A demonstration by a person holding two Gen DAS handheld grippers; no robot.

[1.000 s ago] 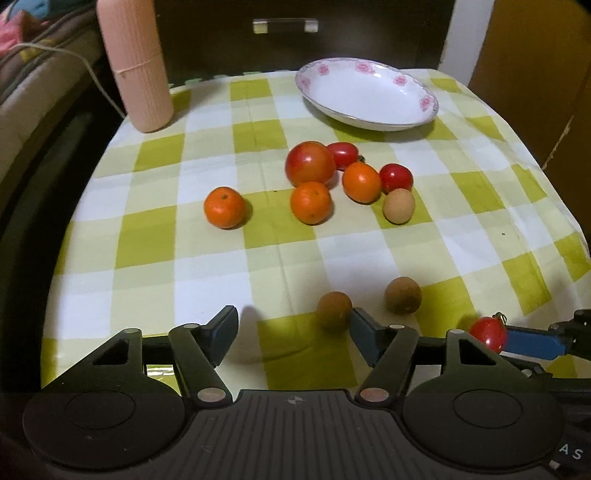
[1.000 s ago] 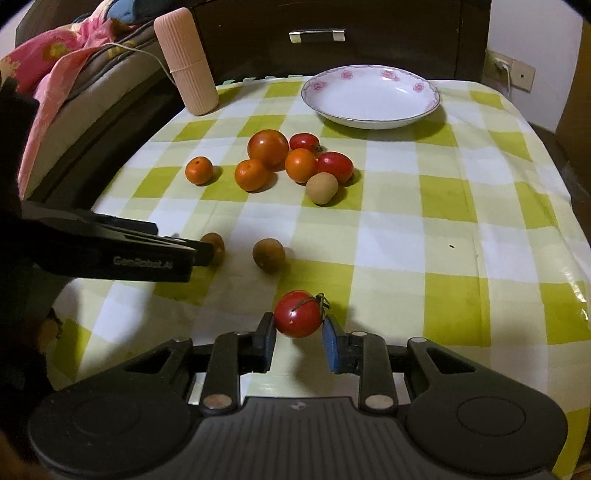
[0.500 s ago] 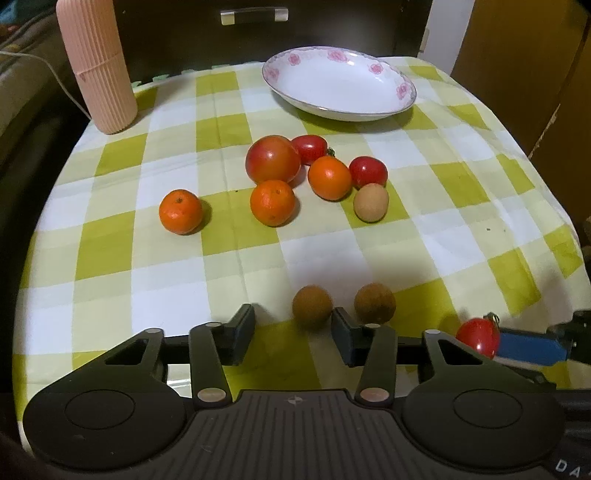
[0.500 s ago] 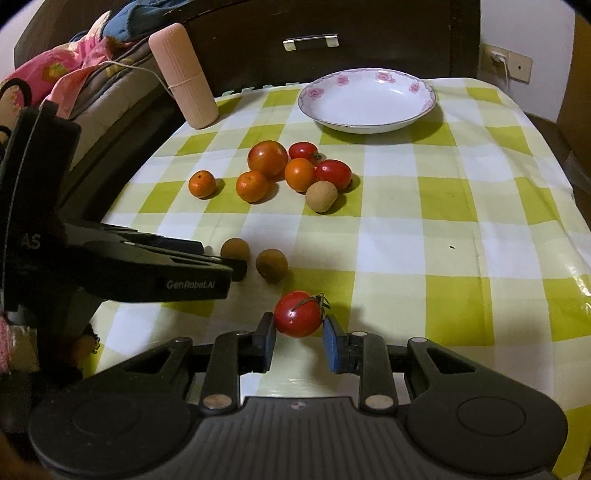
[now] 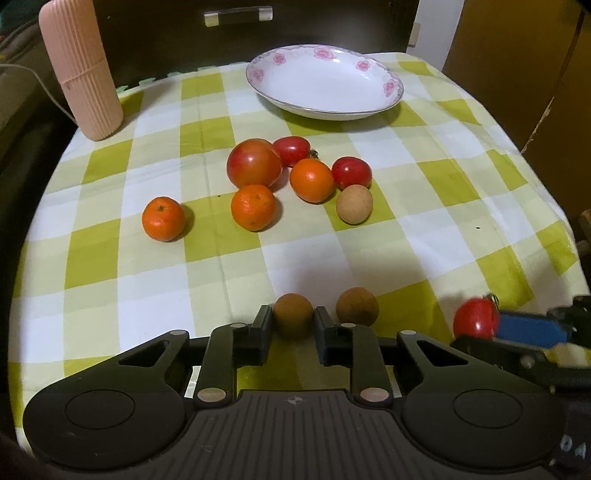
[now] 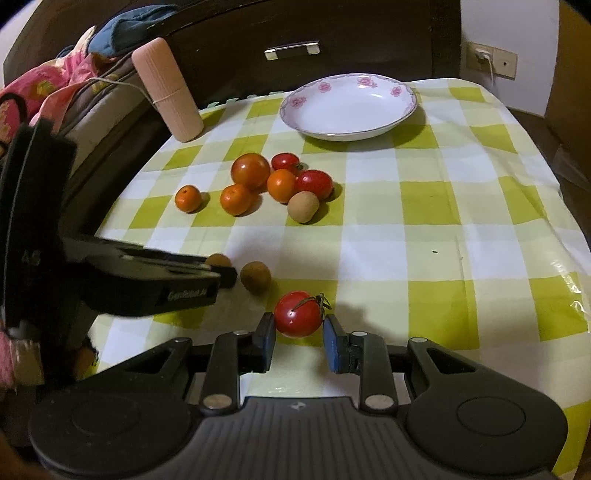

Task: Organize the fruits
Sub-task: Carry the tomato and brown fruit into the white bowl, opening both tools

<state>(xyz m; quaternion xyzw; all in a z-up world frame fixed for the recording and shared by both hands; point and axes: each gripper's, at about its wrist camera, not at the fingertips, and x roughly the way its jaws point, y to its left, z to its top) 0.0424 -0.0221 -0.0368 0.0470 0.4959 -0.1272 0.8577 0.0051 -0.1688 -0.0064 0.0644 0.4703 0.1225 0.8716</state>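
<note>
My left gripper (image 5: 292, 320) is shut on a brown longan (image 5: 292, 314) at the near edge of the checked table; a second brown longan (image 5: 357, 306) lies just right of it. My right gripper (image 6: 298, 328) is shut on a red cherry tomato (image 6: 297, 314) with a green stem, also seen in the left wrist view (image 5: 475, 318). Further back lies a cluster: a large tomato (image 5: 254, 163), two small tomatoes (image 5: 351, 172), three oranges (image 5: 253, 207) and a pale longan (image 5: 354, 204). A white flowered plate (image 5: 388, 99) stands empty at the far side.
A pink ribbed cylinder (image 5: 79, 70) stands at the far left corner. A dark cabinet with a metal handle (image 5: 238, 14) is behind the table. Bedding (image 6: 55, 85) lies to the left. The green-and-white cloth (image 6: 443, 229) hangs over the table's right edge.
My left gripper moved forward and right and closed on the left brown longan. My right gripper still holds the cherry tomato in about the same place.
</note>
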